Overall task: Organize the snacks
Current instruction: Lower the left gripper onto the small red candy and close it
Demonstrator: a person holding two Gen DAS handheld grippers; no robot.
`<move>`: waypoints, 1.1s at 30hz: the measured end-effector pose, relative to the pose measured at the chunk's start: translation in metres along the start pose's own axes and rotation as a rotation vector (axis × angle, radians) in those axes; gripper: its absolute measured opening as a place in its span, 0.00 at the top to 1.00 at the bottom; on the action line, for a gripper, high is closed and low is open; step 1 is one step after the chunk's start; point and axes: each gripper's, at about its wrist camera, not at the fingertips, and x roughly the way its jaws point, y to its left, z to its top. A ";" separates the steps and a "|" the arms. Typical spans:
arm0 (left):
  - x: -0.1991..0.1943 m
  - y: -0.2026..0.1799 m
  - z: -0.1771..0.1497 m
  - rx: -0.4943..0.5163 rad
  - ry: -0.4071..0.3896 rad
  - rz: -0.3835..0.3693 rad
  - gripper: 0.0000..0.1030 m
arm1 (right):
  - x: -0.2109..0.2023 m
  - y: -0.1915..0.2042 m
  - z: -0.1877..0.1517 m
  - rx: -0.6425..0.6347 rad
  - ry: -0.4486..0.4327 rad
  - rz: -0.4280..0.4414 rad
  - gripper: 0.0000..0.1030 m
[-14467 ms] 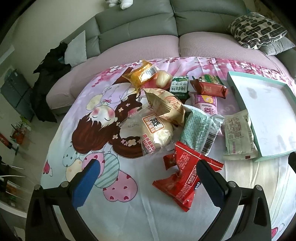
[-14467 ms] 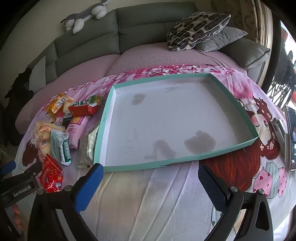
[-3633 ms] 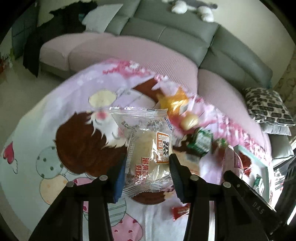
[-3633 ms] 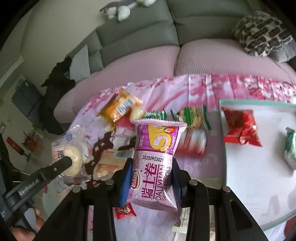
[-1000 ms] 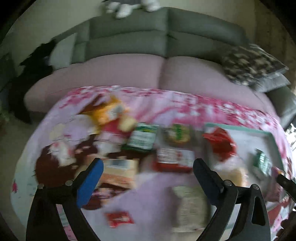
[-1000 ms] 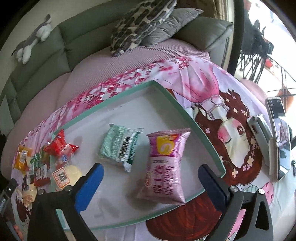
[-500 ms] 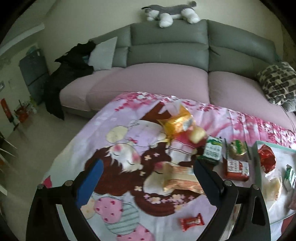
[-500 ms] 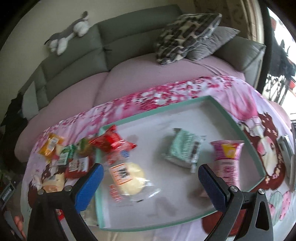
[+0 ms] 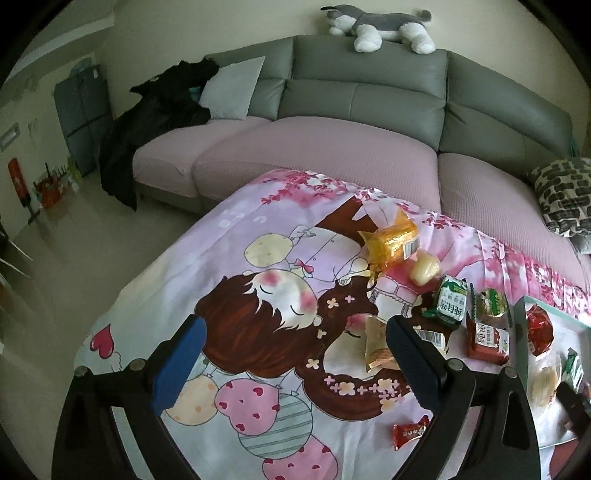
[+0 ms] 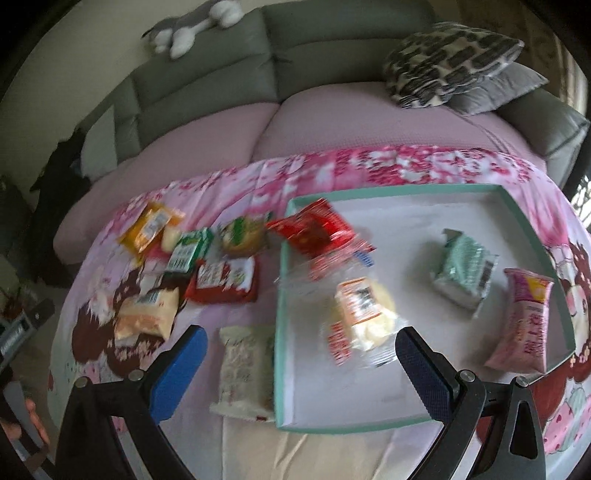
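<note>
A teal-rimmed white tray (image 10: pixel 532 236) lies on the cartoon-print cloth. In it are a red packet (image 10: pixel 314 227), a clear-wrapped bun (image 10: pixel 364 314), a green packet (image 10: pixel 463 267) and a pink roll packet (image 10: pixel 524 319). Left of the tray lie an orange packet (image 10: pixel 149 225), a green carton (image 10: pixel 188 251), a red-brown packet (image 10: pixel 223 282), a beige packet (image 10: pixel 146 319) and a white packet (image 10: pixel 245 369). My right gripper (image 10: pixel 301 363) is open and empty above the tray's left rim. My left gripper (image 9: pixel 291 363) is open and empty, with the beige packet (image 9: pixel 376 349) by its right finger.
A grey sofa with pink seat covers (image 9: pixel 314 151) runs behind the cloth. A patterned pillow (image 10: pixel 450 55) and a plush toy (image 9: pixel 380 20) rest on it. A small red candy (image 9: pixel 410 430) lies near the cloth's front. A black coat (image 9: pixel 155 118) hangs at the sofa's left end.
Both grippers are empty after the bun and the pink packet were set in the tray. The left gripper has swung left toward the loose snacks. The right gripper has swung left over the tray's left rim.
</note>
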 end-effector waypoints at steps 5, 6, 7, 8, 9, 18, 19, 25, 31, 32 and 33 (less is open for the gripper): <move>0.009 -0.008 -0.009 0.025 0.073 -0.063 0.05 | 0.009 0.021 -0.012 -0.031 0.049 0.027 0.00; 0.012 -0.012 -0.012 0.043 0.091 -0.073 0.05 | 0.011 0.024 -0.013 -0.034 0.058 0.032 0.00; 0.014 -0.017 -0.014 0.060 0.106 -0.081 0.05 | 0.013 0.028 -0.016 -0.041 0.068 0.039 0.00; 0.017 -0.023 -0.018 0.085 0.126 -0.091 0.05 | 0.014 0.032 -0.017 -0.048 0.073 0.044 0.00; 0.018 -0.027 -0.021 0.100 0.139 -0.099 0.05 | 0.016 0.035 -0.019 -0.055 0.077 0.047 0.00; 0.032 -0.049 -0.043 0.128 0.249 -0.190 0.05 | 0.024 0.047 -0.035 -0.074 0.121 0.044 0.00; 0.034 -0.050 -0.046 0.127 0.261 -0.196 0.05 | 0.023 0.047 -0.037 -0.074 0.121 0.040 0.00; 0.045 -0.048 -0.062 0.071 0.341 -0.243 0.05 | 0.020 0.041 -0.045 -0.070 0.126 0.001 0.00; 0.053 -0.048 -0.072 0.031 0.391 -0.292 0.08 | 0.015 0.034 -0.045 -0.064 0.112 -0.024 0.00; 0.053 -0.050 -0.073 0.035 0.394 -0.300 0.10 | 0.015 0.032 -0.044 -0.060 0.110 -0.028 0.00; 0.054 -0.052 -0.074 0.037 0.400 -0.312 0.13 | 0.015 0.030 -0.044 -0.056 0.111 -0.029 0.00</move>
